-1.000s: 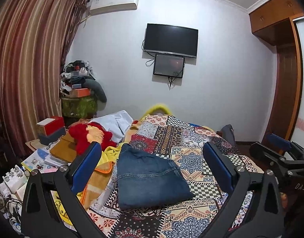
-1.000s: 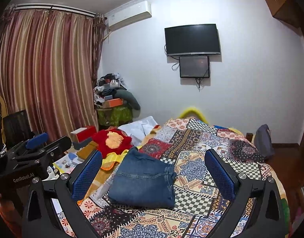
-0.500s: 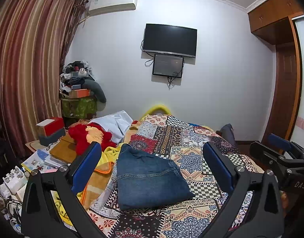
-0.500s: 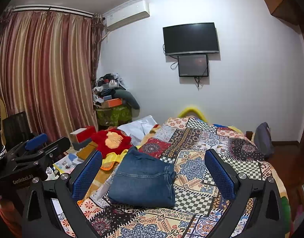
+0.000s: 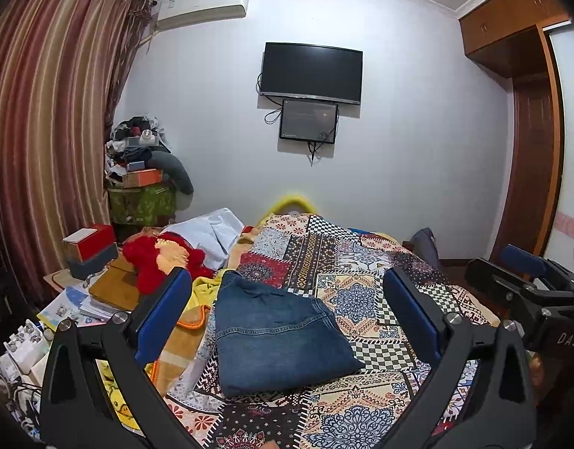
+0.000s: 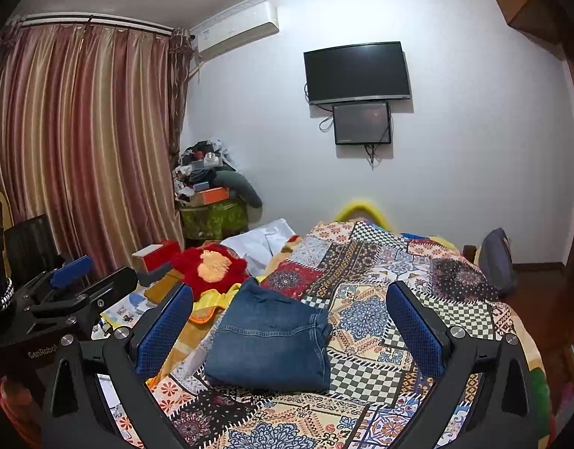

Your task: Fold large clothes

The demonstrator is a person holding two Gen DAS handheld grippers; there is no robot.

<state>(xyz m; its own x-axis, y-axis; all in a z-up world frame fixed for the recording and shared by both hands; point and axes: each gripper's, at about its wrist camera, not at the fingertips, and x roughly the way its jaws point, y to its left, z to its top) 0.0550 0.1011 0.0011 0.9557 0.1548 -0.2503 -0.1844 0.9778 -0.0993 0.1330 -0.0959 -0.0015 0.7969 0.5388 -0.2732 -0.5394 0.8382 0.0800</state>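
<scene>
A pair of blue jeans [image 5: 275, 333] lies folded into a compact rectangle on the patchwork bedspread [image 5: 361, 299]; it also shows in the right wrist view [image 6: 268, 340]. My left gripper [image 5: 287, 314] is open and empty, held above and short of the jeans. My right gripper [image 6: 290, 321] is open and empty too, also back from the jeans. Each gripper shows at the edge of the other's view: the right gripper [image 5: 526, 292] and the left gripper [image 6: 62, 299].
A red plush toy [image 5: 159, 254], a white cloth [image 5: 212, 232] and a yellow-orange blanket [image 5: 189, 314] lie left of the jeans. Boxes, books and clutter crowd the left side [image 5: 88, 250]. A dark bag [image 6: 496, 258] stands at the bed's far right.
Both views have tilted very slightly; the jeans and the open grippers stay as they were.
</scene>
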